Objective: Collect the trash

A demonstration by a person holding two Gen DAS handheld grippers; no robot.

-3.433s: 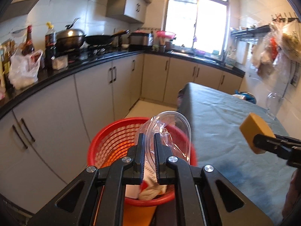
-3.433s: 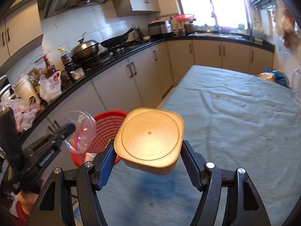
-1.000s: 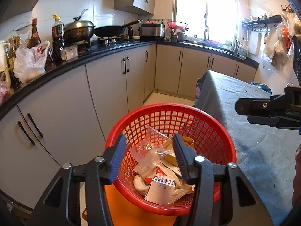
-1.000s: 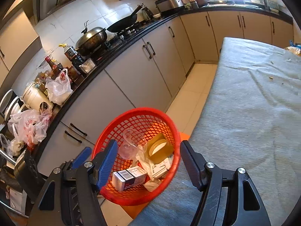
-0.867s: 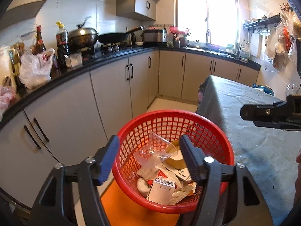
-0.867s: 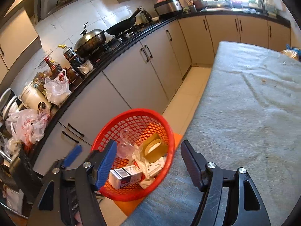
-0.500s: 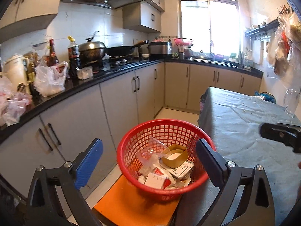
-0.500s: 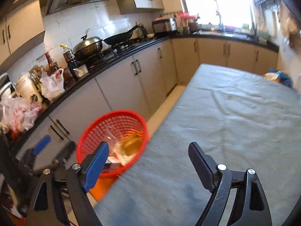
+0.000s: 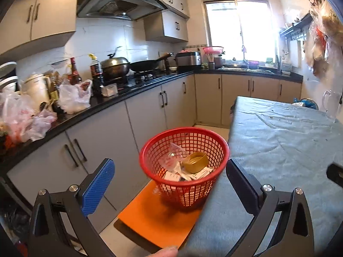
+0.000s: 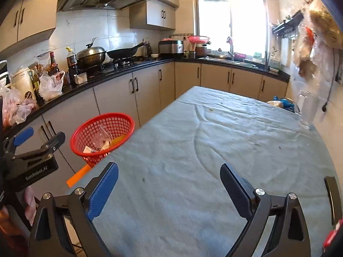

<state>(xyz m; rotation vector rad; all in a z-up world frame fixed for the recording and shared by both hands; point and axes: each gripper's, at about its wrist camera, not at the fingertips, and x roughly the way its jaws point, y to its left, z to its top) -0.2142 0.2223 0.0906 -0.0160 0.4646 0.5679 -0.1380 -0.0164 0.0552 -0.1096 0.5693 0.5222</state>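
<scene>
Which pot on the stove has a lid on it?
The shiny steel pot, left of the black wok. It wears a domed lid with a handle; the wok is open.

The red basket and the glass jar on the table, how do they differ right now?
The red basket sits on an orange seat beside the table, while the glass jar stands on the table's far right edge. The red basket is opaque mesh; the glass jar is clear and solid-walled. The red basket holds trash, including a tan tub; the glass jar looks empty. Both stand upright with open tops.

Both grippers (image 9: 170, 180) (image 10: 169, 182) wide apart, empty
</scene>
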